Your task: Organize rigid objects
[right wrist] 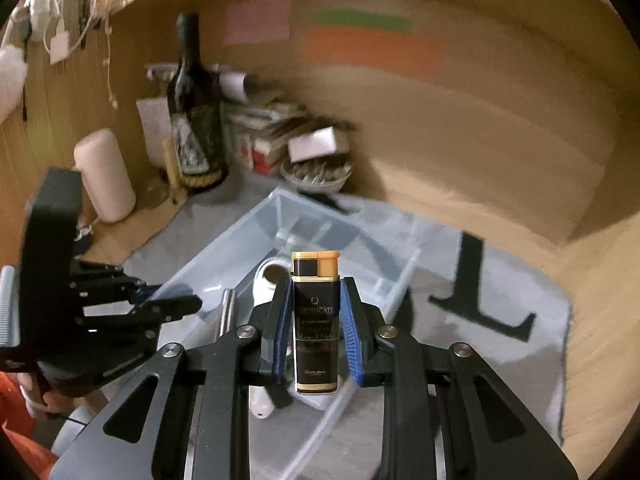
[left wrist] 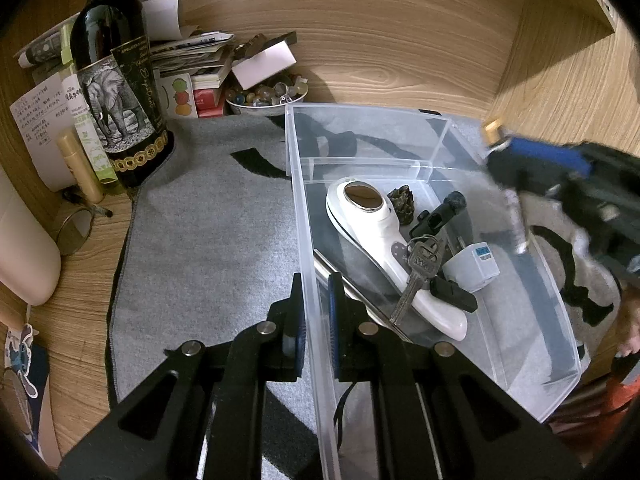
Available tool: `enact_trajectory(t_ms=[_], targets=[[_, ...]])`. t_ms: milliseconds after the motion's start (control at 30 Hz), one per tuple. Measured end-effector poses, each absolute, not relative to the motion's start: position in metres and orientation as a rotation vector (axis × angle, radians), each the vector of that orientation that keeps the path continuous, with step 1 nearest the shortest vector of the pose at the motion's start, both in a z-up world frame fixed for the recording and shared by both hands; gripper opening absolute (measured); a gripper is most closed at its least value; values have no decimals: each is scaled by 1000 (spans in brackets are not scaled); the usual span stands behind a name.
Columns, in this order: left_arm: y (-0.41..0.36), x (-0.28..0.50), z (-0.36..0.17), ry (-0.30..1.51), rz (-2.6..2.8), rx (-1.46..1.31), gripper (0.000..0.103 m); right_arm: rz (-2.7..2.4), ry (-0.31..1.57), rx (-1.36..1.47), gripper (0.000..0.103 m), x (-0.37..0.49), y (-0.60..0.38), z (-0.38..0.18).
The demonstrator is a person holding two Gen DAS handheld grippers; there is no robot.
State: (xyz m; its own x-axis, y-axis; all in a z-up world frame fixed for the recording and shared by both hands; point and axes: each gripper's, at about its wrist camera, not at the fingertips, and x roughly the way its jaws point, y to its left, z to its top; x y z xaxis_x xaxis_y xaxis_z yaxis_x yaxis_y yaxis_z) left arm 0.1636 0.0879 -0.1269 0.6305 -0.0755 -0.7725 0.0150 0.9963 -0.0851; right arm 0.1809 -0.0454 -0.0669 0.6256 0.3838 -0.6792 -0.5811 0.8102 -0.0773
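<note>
Two grippers are at work over a clear plastic bin [left wrist: 400, 148] that sits on a grey mat [left wrist: 208, 240] spread across a wooden desk [left wrist: 400, 52]. The left gripper [left wrist: 317, 320] is clenched on the bin's left wall, one finger outside and one inside. The right gripper [right wrist: 316, 328] grasps a black and gold lighter [right wrist: 316, 320] upright between its blue pads, held above the bin; from the left wrist view it shows blurred beside the bin's right wall.

Inside the bin's large compartment lie a white handheld device [left wrist: 376, 240] with a dark oval face, a key on a ring [left wrist: 416, 276] resting across its handle, a small dark pine cone [left wrist: 402, 202], a black clip-like part [left wrist: 440, 212], a white plug adapter [left wrist: 476, 266] and a metal rod [left wrist: 340, 280] along the left wall. The smaller far compartment looks bare.

At the desk's far left corner stand a dark wine bottle [left wrist: 116, 92] with an elephant label, a stack of papers [left wrist: 192, 52], and a bowl of marbles [left wrist: 266, 96].
</note>
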Motion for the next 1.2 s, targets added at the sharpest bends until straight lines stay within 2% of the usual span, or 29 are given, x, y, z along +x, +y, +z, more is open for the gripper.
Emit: enact_trajectory(t_ms=[433,467,533,633,733,767,800,833,900,1067,1100,1200], targets=[[88,164,-127,891,-52,-78,8,595,839,-311,23,197,-27,-103],[87,165,-128,896,-52,-77,8,594,842,-310,24,198,-27,-103],[87,165,-129,903,-48,-76,8,591,844,-303,37,197,-29,-101],[86,166,-127,901,-35,-67,18,577,809,-295,48,190,-35,-95],[87,160,-118,859,-4,-51,38,565,773,-291,52,181,-42,-84],[87,157,-113,836,6,-48,48,560,756,-285,56,177,-46,-79],[86,153,-107,808,14,-44,54,556,742,-279,65,173,-49,-75],[83,148,-100,781,19,-35,56,546,714,-269,73,168,-53,-70],[79,140,-88,741,16,-19,63,528,668,-256,80,159,-60,-61],[62,111,-53,609,-17,-8,81,494,569,-219,87,132,-81,-37],[59,107,-48,582,-18,-7,87,489,554,-212,90,128,-84,-33],[49,87,-29,489,-8,7,96,462,489,-183,103,109,-97,-21]])
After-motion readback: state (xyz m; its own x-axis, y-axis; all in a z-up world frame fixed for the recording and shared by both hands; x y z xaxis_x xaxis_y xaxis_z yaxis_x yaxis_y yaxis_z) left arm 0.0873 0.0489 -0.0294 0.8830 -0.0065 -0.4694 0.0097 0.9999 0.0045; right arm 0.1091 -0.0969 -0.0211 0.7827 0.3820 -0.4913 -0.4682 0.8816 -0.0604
